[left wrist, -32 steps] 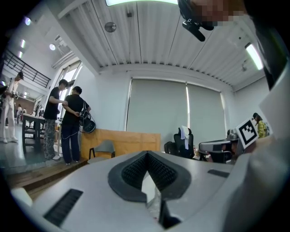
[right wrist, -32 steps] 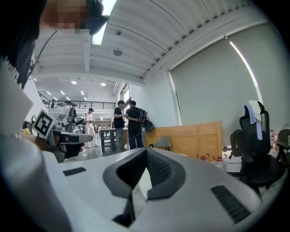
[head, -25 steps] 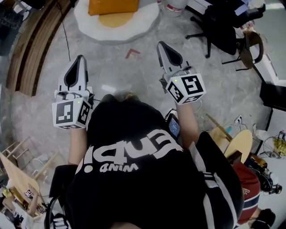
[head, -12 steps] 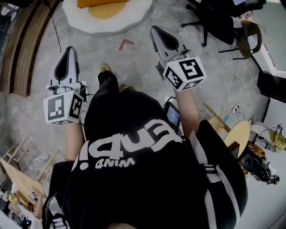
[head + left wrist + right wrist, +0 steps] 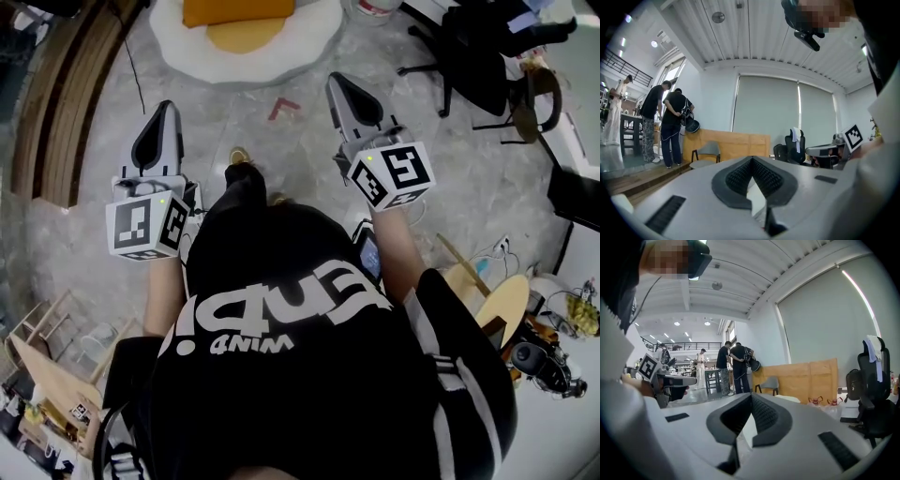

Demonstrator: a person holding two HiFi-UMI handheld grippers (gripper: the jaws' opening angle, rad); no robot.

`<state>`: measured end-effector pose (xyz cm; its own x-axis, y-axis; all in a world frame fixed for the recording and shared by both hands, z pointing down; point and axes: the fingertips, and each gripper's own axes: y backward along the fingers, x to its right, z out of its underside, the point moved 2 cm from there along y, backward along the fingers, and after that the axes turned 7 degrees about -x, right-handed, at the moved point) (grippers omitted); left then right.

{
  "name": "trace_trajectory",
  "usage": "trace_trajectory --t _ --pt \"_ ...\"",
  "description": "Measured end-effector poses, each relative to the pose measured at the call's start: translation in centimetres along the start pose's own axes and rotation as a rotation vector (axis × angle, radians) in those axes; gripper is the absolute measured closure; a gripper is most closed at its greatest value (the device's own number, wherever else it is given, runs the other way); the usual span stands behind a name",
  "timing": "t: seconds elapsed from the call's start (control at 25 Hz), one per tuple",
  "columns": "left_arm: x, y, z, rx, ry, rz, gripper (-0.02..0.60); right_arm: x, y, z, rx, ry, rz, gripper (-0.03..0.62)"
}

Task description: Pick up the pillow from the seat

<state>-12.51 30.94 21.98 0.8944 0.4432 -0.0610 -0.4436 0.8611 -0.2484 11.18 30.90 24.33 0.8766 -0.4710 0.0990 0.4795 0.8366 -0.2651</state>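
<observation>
An orange pillow (image 5: 234,9) lies on a white, egg-shaped seat cushion (image 5: 305,45) with a yellow centre, on the floor at the top edge of the head view. Both grippers are held out level towards it and well short of it. My left gripper (image 5: 170,107) is shut with nothing in it; in the left gripper view its ribbed pads (image 5: 740,176) meet at the tip of the left gripper (image 5: 751,158). My right gripper (image 5: 336,80) is shut and empty too, the right gripper (image 5: 751,394) closed at its point. Neither gripper view shows the pillow.
A black office chair (image 5: 469,52) stands at the upper right, a wooden step (image 5: 56,103) runs along the left, and a red mark (image 5: 284,108) is on the grey floor ahead. Wooden furniture clutters the lower corners. People (image 5: 670,124) stand by a grey chair (image 5: 707,152).
The person has stepped forward: a shoe now shows ahead of the body. Both grippers travelled along with the step, still shut and level.
</observation>
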Motion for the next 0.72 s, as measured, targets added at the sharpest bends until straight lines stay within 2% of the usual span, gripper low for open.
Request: trace_trajectory --t 0.4,0.72 --pt "-5.1 -5.6 -1.4 -0.012 -0.013 0.042 0.572 -0.5 -7.4 -1.5 0.008 -0.035 0.005 0.572" --pt "-9.0 -9.0 -3.6 -0.002 -0.035 0.084 0.572 0.0 -11.4 -4.0 0.034 -0.034 0.053 0.572"
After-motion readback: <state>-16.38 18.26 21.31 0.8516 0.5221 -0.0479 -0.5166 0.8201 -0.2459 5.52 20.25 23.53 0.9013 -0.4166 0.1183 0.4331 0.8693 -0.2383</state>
